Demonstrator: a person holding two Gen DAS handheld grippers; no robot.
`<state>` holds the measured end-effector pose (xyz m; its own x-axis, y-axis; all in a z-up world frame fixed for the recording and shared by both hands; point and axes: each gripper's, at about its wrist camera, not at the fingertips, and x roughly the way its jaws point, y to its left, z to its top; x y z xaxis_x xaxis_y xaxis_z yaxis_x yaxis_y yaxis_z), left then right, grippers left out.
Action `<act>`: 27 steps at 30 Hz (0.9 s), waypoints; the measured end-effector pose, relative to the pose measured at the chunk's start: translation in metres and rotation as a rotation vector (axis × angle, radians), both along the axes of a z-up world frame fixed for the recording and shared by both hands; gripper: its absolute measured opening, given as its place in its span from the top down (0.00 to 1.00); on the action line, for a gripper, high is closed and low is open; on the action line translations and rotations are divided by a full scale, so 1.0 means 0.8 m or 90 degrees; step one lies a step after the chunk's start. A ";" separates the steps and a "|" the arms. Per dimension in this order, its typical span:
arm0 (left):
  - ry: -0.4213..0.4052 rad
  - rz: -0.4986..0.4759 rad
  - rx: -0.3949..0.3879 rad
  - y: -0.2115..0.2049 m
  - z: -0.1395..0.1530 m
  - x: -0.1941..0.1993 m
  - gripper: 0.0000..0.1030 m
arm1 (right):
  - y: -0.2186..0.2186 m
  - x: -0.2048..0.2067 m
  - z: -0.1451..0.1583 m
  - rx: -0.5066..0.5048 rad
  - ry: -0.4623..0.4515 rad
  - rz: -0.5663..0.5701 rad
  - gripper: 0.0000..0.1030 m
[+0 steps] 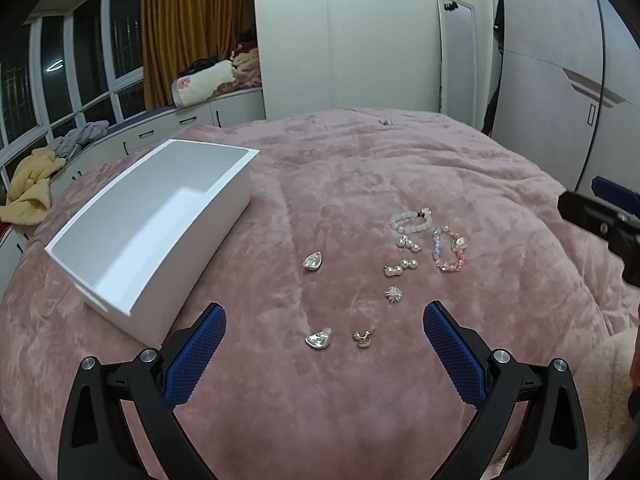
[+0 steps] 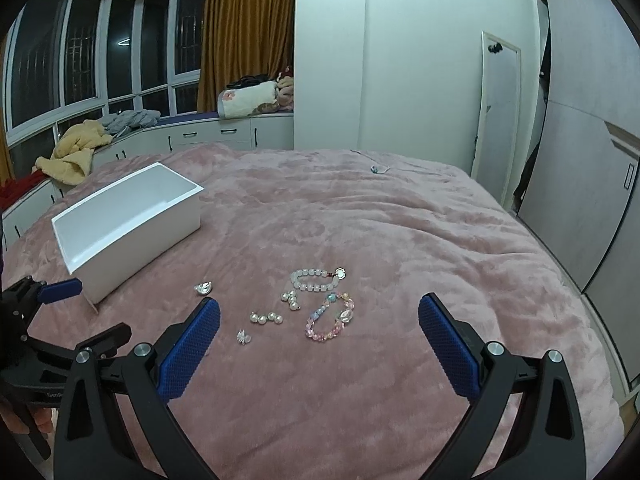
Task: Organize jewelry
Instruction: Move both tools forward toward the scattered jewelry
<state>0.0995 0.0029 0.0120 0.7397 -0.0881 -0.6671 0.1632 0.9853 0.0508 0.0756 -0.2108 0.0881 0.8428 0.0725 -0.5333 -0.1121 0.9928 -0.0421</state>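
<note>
A pink blanket [image 1: 360, 184] is spread over a bed, and on it the jewelry is laid out loose. Both grippers are held released, with nothing between their blue pads: the left gripper [image 1: 324, 356] is poised near the bed's near edge, the right gripper [image 2: 320, 346] to its right. In the left wrist view a silver earring [image 1: 319, 337] and a gold charm [image 1: 363, 337] are seen side by side, apart, just beyond the left gripper's open fingers. Farther off lies a second silver earring [image 1: 313, 261], and to its right a sparkly stud [image 1: 393, 294], a row of pearls [image 1: 400, 268] and a pearl cluster [image 1: 408, 243]. Beyond these a white bracelet [image 1: 412, 220] is set, with a pink bracelet [image 1: 450, 250] just right of the pearls — the two bracelets lie close, though contact cannot be told. In the right wrist view the pink bracelet [image 2: 330, 316] and white bracelet [image 2: 316, 279] are framed ahead of the right gripper's open fingers. A white box [image 1: 224, 188] is placed at the far left of the jewelry, open-topped, with nothing seen inside — every piece is outside it. Curtains [image 1: 188, 20] and windows [image 2: 80, 48] are seen at the far left.
</note>
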 end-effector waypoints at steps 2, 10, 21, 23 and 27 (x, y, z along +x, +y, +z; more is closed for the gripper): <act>0.006 -0.002 0.005 0.002 -0.004 0.008 0.03 | -0.005 0.013 -0.002 0.007 0.008 -0.004 0.05; 0.032 -0.025 0.013 0.012 -0.032 0.042 0.03 | -0.014 0.061 -0.018 0.011 0.034 0.002 0.05; 0.065 -0.040 0.012 0.023 -0.080 0.072 0.03 | -0.025 0.120 -0.074 -0.010 0.081 -0.015 0.13; 0.073 -0.039 0.015 0.024 -0.087 0.075 0.03 | -0.030 0.130 -0.090 -0.004 0.094 -0.024 0.16; 0.097 -0.039 0.019 0.023 -0.104 0.085 0.03 | -0.041 0.149 -0.118 0.005 0.132 -0.039 0.20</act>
